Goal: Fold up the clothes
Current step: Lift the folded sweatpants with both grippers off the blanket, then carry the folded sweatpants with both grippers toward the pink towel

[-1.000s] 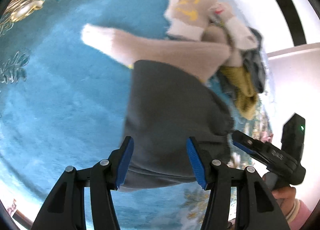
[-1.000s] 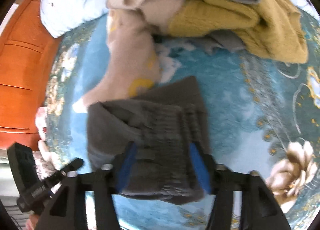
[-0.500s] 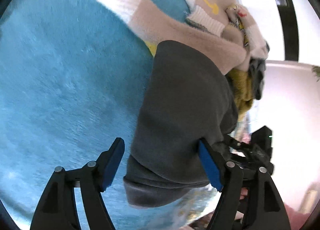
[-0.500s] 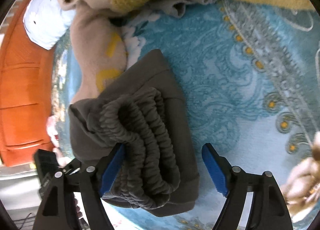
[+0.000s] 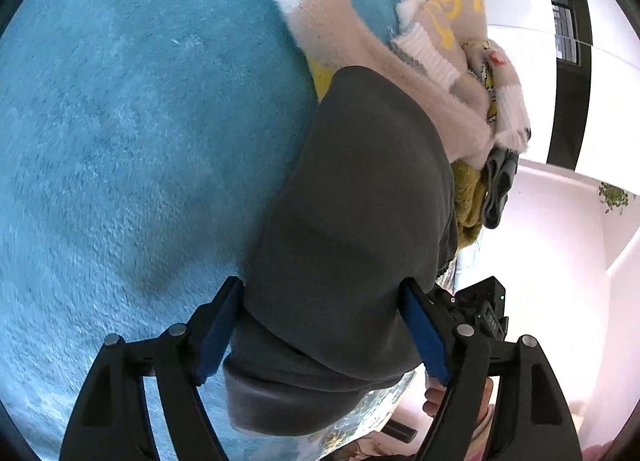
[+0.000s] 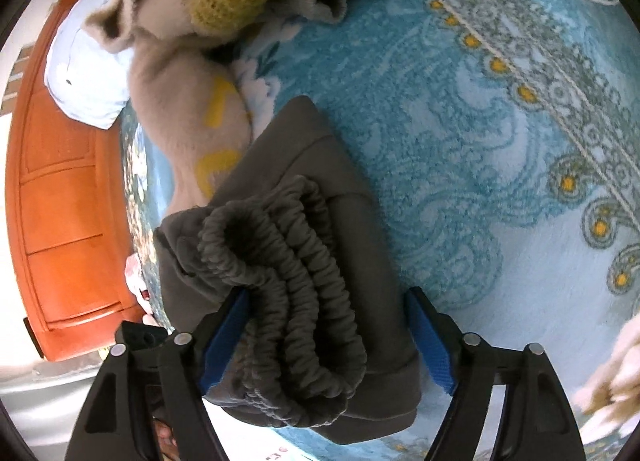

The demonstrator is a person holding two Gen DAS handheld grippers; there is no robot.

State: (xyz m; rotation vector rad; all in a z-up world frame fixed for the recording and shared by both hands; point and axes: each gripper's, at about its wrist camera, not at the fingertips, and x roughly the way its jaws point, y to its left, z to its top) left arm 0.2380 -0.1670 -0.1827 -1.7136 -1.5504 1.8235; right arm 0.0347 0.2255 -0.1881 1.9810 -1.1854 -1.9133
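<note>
In the left wrist view, a teal carpet [image 5: 120, 165] is filling the whole left side of the frame. At the lower centre the left gripper [image 5: 320, 337] is standing with its jaws wide apart. The folded dark grey trousers [image 5: 352, 245] are lying between its blue pads [image 5: 218, 331], but I cannot tell if the pads are touching the cloth; they are not squeezing it. The trousers are running from the bottom centre up toward the upper right. There they are lying over a fluffy beige sweater [image 5: 360, 41] with white cuffs and yellow letters. To the right of the trousers a yellow knitted garment [image 5: 466, 197] and a grey garment [image 5: 500, 185] are showing at the edge of the pile. At the lower right, part of the right gripper [image 5: 480, 309] and some fingers [image 5: 436, 401] of the person are visible.

In the right wrist view, an orange wooden cabinet [image 6: 60, 181] is standing at the left edge, with a light blue cloth [image 6: 84, 77] above it. The beige sweater [image 6: 180, 101] is lying in the upper left. The trousers [image 6: 320, 261] are resting in the lower centre, with their gathered waistband [image 6: 288, 301] on top. The right gripper [image 6: 326, 337] is closing a little, with this end of the trousers between its jaws. Its left pad [image 6: 224, 341] is just beside the waistband and the right pad is standing apart from the cloth. The patterned carpet [image 6: 480, 141] is covering the right side of the frame.
</note>
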